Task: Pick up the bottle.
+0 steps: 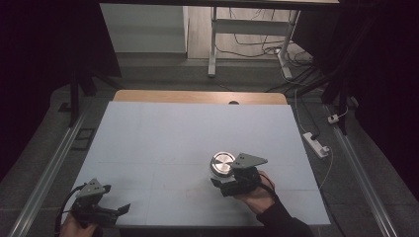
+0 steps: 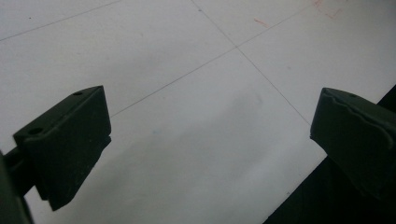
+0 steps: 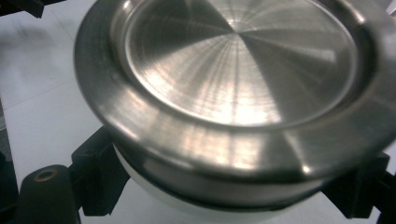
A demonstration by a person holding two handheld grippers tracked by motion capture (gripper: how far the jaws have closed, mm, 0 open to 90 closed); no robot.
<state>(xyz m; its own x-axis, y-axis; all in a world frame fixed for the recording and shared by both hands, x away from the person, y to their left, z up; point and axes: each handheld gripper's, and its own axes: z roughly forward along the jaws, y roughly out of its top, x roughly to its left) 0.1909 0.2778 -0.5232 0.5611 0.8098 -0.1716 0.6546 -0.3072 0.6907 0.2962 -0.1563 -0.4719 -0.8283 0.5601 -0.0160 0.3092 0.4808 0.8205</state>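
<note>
- Work surface: table (image 1: pixel 148 133) covered by a pale grey-white sheet; thin seam lines cross it, meeting at a junction in the left gripper view.
- Far edge: a bare strip of wooden tabletop (image 1: pixel 197 97) shows beyond the sheet, with a small dark hole near its middle.
- Faint red marks on the sheet at the top right of the left gripper view.
- Whether the round metal-lidded container (image 1: pixel 222 164) rests on the sheet or is held just above it cannot be told.

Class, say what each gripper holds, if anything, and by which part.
The right gripper clamps a round steel-lidded white container by its white body below the lid's rim. The left gripper stands open, holding nothing.
</note>
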